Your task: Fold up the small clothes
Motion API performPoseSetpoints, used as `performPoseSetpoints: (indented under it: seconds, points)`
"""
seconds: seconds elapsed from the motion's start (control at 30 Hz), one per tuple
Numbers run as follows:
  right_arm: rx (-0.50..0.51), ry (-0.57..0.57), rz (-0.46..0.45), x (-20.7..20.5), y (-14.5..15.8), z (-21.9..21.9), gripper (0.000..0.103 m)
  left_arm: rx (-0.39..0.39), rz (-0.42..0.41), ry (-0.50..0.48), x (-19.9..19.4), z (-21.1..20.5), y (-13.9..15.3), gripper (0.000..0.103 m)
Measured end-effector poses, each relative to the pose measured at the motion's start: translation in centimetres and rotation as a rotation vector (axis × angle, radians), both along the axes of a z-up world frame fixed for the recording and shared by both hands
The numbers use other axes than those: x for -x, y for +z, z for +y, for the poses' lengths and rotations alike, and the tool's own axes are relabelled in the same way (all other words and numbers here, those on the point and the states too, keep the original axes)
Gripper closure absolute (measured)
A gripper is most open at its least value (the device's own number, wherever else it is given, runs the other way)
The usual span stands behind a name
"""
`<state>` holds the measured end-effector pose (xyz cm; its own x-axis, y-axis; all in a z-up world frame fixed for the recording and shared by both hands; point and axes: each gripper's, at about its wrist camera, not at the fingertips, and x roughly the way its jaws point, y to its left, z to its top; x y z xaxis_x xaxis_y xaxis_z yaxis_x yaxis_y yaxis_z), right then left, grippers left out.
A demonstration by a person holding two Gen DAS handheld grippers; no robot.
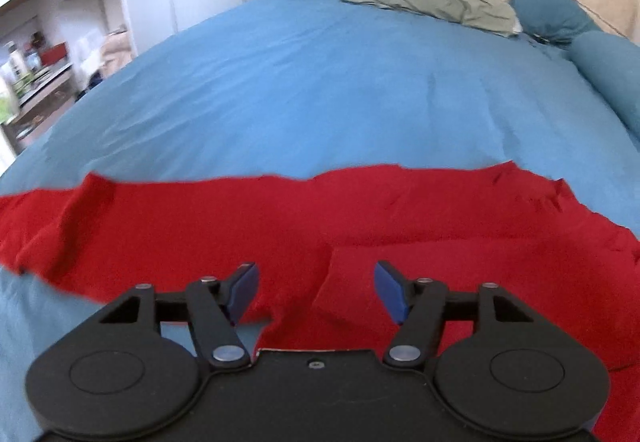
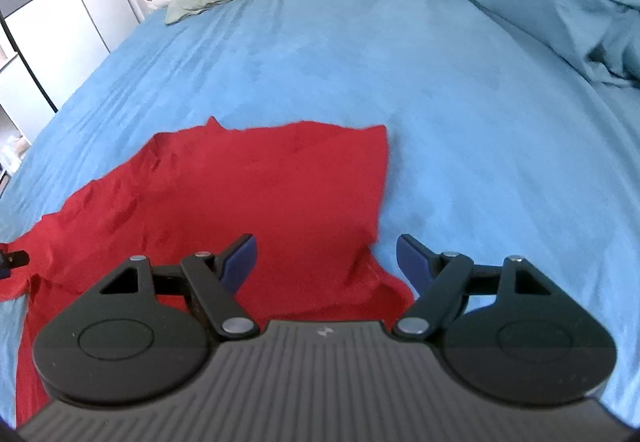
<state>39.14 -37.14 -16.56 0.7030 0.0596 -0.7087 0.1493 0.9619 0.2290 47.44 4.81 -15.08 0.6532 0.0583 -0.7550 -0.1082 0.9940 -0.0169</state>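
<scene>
With the left gripper (image 1: 316,292) and right gripper (image 2: 326,262) both spread and empty, the limp, light red garment (image 1: 360,218) looks best pinched at its twelve-o'clock edge

Left gripper (image 1: 316,292), a black two-finger linkage with blue rubber pads, filling the lower centre of the left wrist view; jaws parted, nothing pinched between them, pads (image 1: 243,292) clear of each other and angled inward. Pointing steeply downward.

Right gripper (image 2: 326,264), same black build with blue pads over a grey ribbed body, across the bottom of the right wrist view; jaws spread wide, wider than the left pair, gripping nothing. Also tilted steeply down.
</scene>
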Motion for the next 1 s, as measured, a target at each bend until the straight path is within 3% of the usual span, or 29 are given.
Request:
performPoseSetpoints:
  seconds: [0.13, 0.3, 0.33, 0.37, 0.47, 0.67, 0.8, 0.87, 0.93, 1.0]
  points:
    - [-0.002, 0.011, -0.012, 0.0, 0.3, 0.5, 0.01, 0.025, 0.005, -0.082, -3.4, -0.5, -0.1, 0.034]
    - [-0.019, 0.002, -0.011, -0.3, 0.2, 0.1, 0.01, 0.044, 0.133, -0.141, -7.4, -1.1, -2.5, 0.037]
    - [-0.022, -0.002, -0.008, -0.3, 0.1, 0.0, 0.01, 0.046, 0.159, -0.155, -7.7, -1.3, -3.0, 0.043]
    - [-0.026, -0.006, -0.005, -0.5, 0.1, 0.0, 0.01, 0.056, 0.172, -0.173, -7.7, -1.5, -3.4, 0.059]
    - [-0.036, -0.019, 0.002, -0.2, -0.1, 0.1, 0.01, 0.046, 0.151, -0.259, -6.0, -3.0, -2.6, 0.078]
    - [-0.053, -0.048, 0.015, -0.1, -0.5, 0.2, 0.01, 0.106, 0.208, -0.482, -1.7, -5.4, -2.1, 0.076]
    - [-0.06, -0.057, 0.016, -0.1, -0.6, 0.2, 0.01, 0.1, 0.162, -0.459, -0.5, -4.6, -1.1, 0.07]
    - [-0.058, -0.055, 0.013, -0.1, -0.5, 0.2, 0.01, 0.093, 0.102, -0.416, -0.1, -3.8, -0.1, 0.054]
    - [-0.057, -0.05, 0.009, -0.2, -0.6, 0.1, 0.01, 0.08, 0.064, -0.381, -0.2, -3.3, 0.6, 0.045]
    - [-0.054, -0.047, 0.009, -0.2, -0.6, 0.1, 0.01, 0.069, 0.086, -0.35, -1.0, -2.8, 0.3, 0.047]
